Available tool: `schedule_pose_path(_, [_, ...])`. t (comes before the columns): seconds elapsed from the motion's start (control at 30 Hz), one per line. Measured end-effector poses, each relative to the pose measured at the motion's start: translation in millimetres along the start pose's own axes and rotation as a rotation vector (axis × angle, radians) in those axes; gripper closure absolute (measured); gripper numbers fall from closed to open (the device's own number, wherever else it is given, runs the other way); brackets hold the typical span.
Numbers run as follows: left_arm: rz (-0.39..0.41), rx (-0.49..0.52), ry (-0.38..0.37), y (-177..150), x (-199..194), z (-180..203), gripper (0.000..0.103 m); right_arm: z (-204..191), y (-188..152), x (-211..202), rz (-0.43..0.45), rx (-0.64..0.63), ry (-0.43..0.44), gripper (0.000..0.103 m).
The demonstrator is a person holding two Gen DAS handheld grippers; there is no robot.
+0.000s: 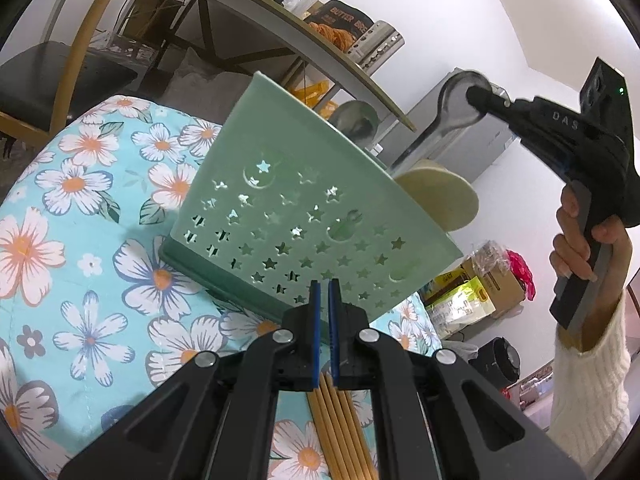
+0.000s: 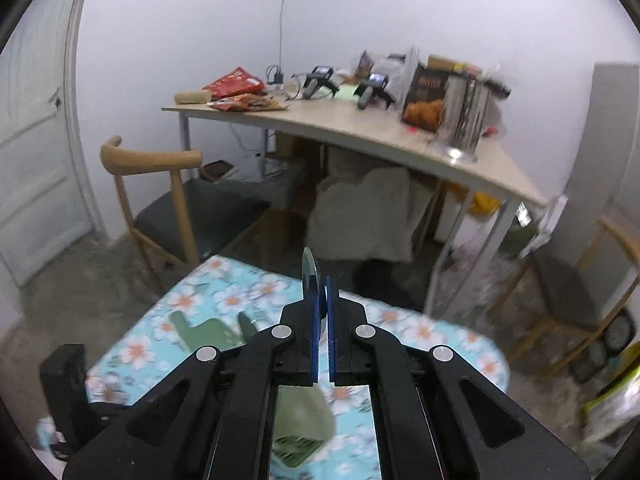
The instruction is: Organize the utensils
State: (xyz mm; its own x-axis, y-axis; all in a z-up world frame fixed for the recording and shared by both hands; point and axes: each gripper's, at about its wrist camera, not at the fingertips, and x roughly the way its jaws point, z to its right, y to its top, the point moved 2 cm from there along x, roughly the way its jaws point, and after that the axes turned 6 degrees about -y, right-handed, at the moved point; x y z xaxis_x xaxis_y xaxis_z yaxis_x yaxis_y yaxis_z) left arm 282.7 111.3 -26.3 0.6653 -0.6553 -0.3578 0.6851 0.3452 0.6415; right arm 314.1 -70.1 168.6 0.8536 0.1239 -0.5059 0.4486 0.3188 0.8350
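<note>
A green utensil basket [image 1: 304,216] with star cut-outs stands on the floral cloth [image 1: 88,208]. My left gripper [image 1: 325,292] is shut on a bundle of wooden chopsticks [image 1: 340,428] just in front of the basket. My right gripper [image 1: 478,98] is high above the basket's right side, shut on the bowl of a metal spoon [image 1: 440,120] whose handle points down toward the basket. In the right wrist view the right gripper [image 2: 323,280] pinches the spoon's bowl [image 2: 309,270] edge-on. A cream wooden spatula head [image 1: 444,200] sticks out of the basket.
A long table [image 2: 360,128] with snack bags, a metal canister [image 2: 464,116] and spare grippers stands behind. A wooden chair [image 2: 160,184] is at the left. Boxes and bags [image 1: 472,292] lie on the floor to the right. A green leaf-shaped item [image 2: 208,334] lies on the cloth.
</note>
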Motion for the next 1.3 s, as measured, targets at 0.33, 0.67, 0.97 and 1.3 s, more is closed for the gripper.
schedule_pose_path(0.33, [0.002,-0.011,-0.01,0.1,0.2,-0.8,0.1,-31.9,-27.0,15.7,-0.076,-0.082,0.059,0.101])
schedule_pose_path(0.67, [0.042,-0.018,-0.024,7.3,-14.4,-0.3,0.1,-35.6,-40.8,-10.2,-0.067,-0.117,0.067,0.069])
schedule_pose_path(0.97, [0.273,0.004,0.088,32.5,-61.1,4.2,0.045,26.6,-104.8,-50.4,0.02,0.329,0.114,0.048])
schedule_pose_path(1.3, [0.232,-0.1,0.13,93.2,-30.8,-32.8,0.036,10.9,-173.3,-3.5,-0.001,0.552,0.286,0.047])
